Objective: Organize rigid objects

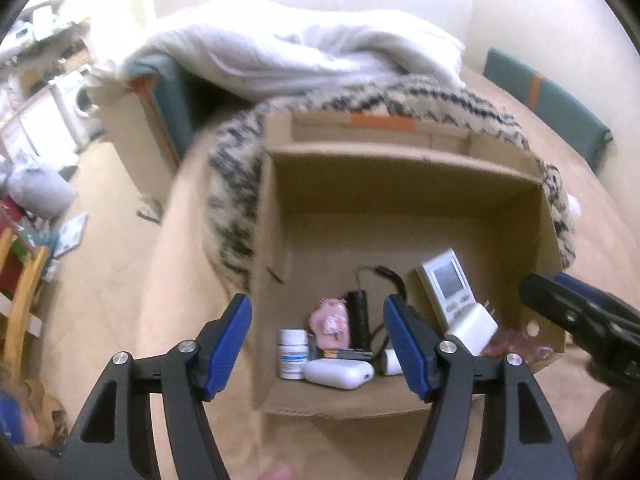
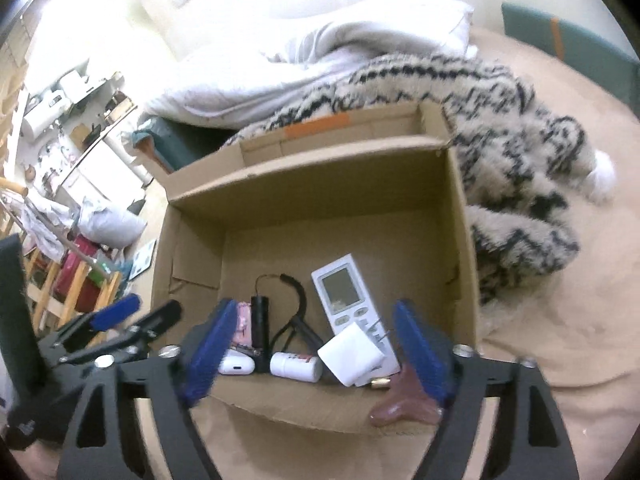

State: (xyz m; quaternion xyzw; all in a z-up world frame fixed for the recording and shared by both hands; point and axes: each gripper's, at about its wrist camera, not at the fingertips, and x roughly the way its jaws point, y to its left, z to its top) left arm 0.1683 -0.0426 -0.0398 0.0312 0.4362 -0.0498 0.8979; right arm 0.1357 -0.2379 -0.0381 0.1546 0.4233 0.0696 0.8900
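Note:
An open cardboard box (image 1: 400, 160) (image 2: 320, 160) sits on a beige bed. Along its near wall lie a white remote with a screen (image 1: 446, 280) (image 2: 344, 284), a white charger plug (image 1: 474, 328) (image 2: 352, 354), a black flashlight with a strap (image 1: 359, 316) (image 2: 259, 320), a pink item (image 1: 330, 324), a pill bottle (image 1: 293, 354), a white case (image 1: 340, 374) (image 2: 236, 366) and a small white bottle (image 2: 296, 366). A pinkish-brown object (image 2: 404, 400) rests at the near right corner. My left gripper (image 1: 316, 312) (image 2: 132, 312) and right gripper (image 2: 316, 312) (image 1: 560, 300) hover open above the box, holding nothing.
A furry black-and-cream striped blanket (image 2: 520, 184) wraps behind and right of the box. Beyond it lies a white duvet (image 1: 300, 52). Teal bed frame parts (image 1: 552, 100) stand at the far right. The floor on the left is cluttered, with a wooden rack (image 2: 80, 280).

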